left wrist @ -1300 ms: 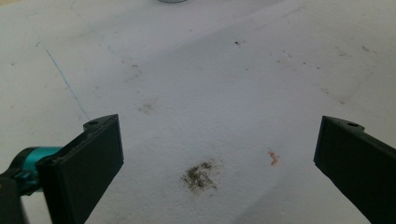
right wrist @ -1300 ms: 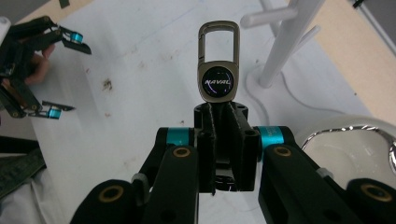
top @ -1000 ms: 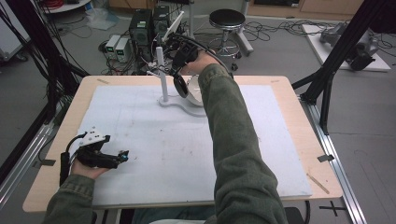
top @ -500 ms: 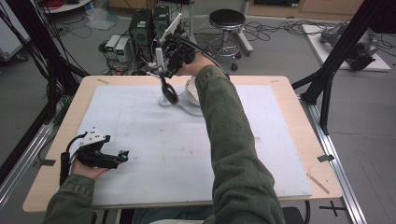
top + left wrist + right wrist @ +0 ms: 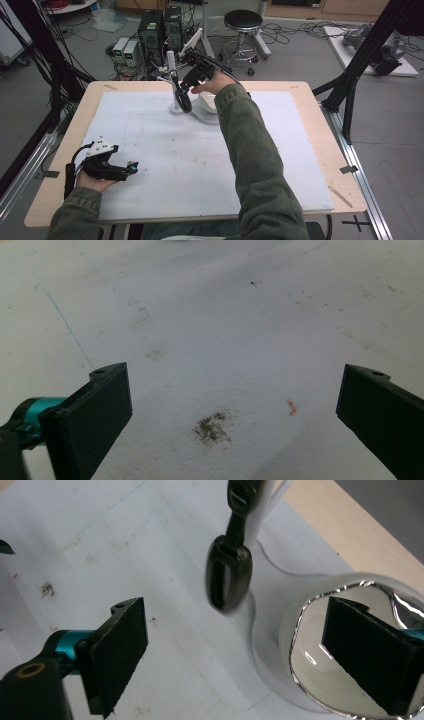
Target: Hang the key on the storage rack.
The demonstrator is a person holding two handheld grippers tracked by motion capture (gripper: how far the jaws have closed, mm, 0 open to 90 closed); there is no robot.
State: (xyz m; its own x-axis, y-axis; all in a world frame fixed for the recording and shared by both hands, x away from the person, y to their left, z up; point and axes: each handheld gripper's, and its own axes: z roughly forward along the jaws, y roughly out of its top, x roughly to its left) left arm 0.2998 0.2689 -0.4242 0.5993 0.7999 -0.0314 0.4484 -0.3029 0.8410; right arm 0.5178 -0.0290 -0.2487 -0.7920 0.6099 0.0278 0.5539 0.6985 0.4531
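Observation:
A dark slotted utensil (image 5: 229, 575) hangs from a white stand's post (image 5: 260, 510), its looped end slightly blurred. In the high view the utensil (image 5: 183, 99) dangles beside the post (image 5: 171, 62) at the mat's far side. My right gripper (image 5: 245, 655) is open just in front of it. Its jaws have just been opening and nothing is between them. Beside the stand sits a white cup with a shiny metal inside (image 5: 345, 650), partly behind the right-hand jaw. My left gripper (image 5: 230, 415) rests open over bare white mat near the front left (image 5: 125, 170).
The white mat (image 5: 280, 150) covers most of the wooden table (image 5: 320, 105). It carries small dirt specks (image 5: 212, 427). The stand's flat white base (image 5: 200, 114) lies under my right forearm. Beyond the table's far edge are computers, cables and a stool (image 5: 242, 22).
My right gripper has let go of the dark utensil, which now hangs free from the stand, and the hand has sunk a little. The left hand has stayed put.

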